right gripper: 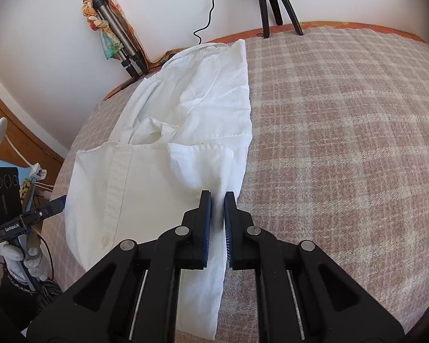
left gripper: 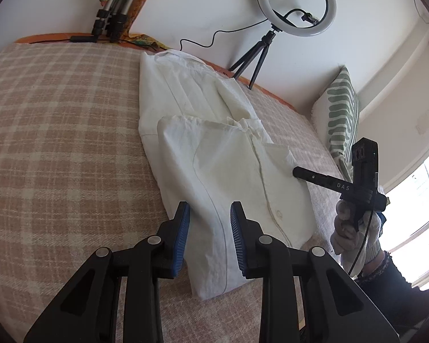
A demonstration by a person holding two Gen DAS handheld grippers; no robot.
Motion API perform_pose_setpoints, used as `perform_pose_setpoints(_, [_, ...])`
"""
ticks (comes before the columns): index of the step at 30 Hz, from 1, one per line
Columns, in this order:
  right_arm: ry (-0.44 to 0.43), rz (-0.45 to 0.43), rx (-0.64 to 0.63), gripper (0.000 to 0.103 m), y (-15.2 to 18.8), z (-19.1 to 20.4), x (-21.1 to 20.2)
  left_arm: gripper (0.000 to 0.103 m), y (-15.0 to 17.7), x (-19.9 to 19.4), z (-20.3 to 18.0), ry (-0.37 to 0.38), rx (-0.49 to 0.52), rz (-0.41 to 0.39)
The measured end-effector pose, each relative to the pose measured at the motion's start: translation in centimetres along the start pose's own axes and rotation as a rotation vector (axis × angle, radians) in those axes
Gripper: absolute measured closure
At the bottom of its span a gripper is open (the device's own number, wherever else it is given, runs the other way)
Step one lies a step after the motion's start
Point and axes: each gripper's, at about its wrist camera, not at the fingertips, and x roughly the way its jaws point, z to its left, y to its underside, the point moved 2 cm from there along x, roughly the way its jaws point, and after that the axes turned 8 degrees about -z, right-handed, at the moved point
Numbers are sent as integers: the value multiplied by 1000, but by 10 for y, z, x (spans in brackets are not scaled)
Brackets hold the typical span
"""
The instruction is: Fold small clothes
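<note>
My right gripper (right gripper: 217, 200) fingers pinch the limp, light white shirt (right gripper: 163, 154) hem; my left gripper (left gripper: 210, 214) fingers straddle its other corner, unclenched.

White capitals "DAS" show on the black arm of the right gripper (left gripper: 296, 172), seen from the left wrist camera; the letters sit on the arm between its tip, which lies at the edge of the white shirt (left gripper: 214, 148), and the gloved right hand (left gripper: 354, 228). From the right wrist camera, small white lettering shows on the black body of the left gripper (right gripper: 62, 201), just below its upright camera block (right gripper: 5, 191) and above the gloved left hand (right gripper: 28, 260); it looks like "GenRobot.AI", though it is too small to be sure. No other writing is legible.
</note>
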Motion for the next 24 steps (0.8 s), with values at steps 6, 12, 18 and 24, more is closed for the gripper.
perform_pose_setpoints(6, [-74,-68,-158,83,-20,57,-17,77,-2,-5,-10,30,41,-4])
perform_pose_setpoints(12, [-310,83,-190,78,-16,121,19,77,11,-1,1,17,10,24])
perform_pose_setpoints(18, [-278,169,-167,78,-10,139,67,77,15,-2,1,43,1,27])
perform_pose_setpoints(24, [-159,158,-79,80,-24,112,90,77,9,-5,-8,48,40,5])
